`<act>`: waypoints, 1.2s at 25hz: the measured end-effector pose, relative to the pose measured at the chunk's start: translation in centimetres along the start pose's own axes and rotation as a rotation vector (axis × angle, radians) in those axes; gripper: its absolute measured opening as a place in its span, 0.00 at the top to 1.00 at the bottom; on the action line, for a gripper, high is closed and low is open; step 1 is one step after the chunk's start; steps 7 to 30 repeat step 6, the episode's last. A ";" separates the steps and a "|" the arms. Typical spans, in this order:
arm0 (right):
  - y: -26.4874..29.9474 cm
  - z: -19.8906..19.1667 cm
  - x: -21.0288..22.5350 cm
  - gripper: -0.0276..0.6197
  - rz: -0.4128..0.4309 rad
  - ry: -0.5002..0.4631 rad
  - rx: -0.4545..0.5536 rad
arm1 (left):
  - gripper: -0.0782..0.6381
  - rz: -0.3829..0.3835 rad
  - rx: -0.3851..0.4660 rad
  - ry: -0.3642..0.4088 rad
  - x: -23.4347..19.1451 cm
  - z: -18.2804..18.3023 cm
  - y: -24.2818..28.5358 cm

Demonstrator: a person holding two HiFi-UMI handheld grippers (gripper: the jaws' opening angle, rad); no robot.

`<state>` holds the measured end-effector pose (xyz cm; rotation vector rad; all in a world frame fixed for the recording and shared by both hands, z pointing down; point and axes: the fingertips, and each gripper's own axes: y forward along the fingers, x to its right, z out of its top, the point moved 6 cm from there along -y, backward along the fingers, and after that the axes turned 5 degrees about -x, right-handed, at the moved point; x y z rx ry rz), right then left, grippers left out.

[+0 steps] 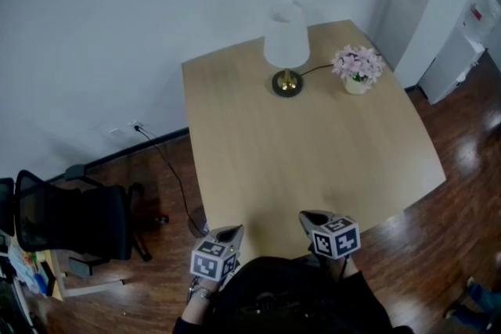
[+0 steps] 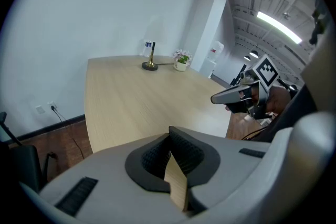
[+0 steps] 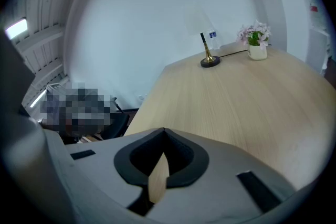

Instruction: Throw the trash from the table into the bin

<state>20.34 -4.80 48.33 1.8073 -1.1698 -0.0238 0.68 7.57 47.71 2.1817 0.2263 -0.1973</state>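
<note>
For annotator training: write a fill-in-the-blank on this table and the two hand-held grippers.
The lamp stands on the table beside a pot of pink ____.
The left hand-held gripper and the right hand-held gripper are both ____, holding nothing.
Left of the table stands a black ____.
Missing: flowers; shut; chair.

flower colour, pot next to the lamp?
Pale pink flowers; clearest in the head view.
</note>
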 end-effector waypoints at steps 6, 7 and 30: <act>0.5 -0.2 -0.5 0.95 0.000 0.004 -0.002 | 0.89 -0.001 -0.010 0.011 -0.7 -0.6 -0.2; 0.5 -0.2 -0.5 0.95 0.000 0.004 -0.002 | 0.89 -0.001 -0.010 0.011 -0.7 -0.6 -0.2; 0.5 -0.2 -0.5 0.95 0.000 0.004 -0.002 | 0.89 -0.001 -0.010 0.011 -0.7 -0.6 -0.2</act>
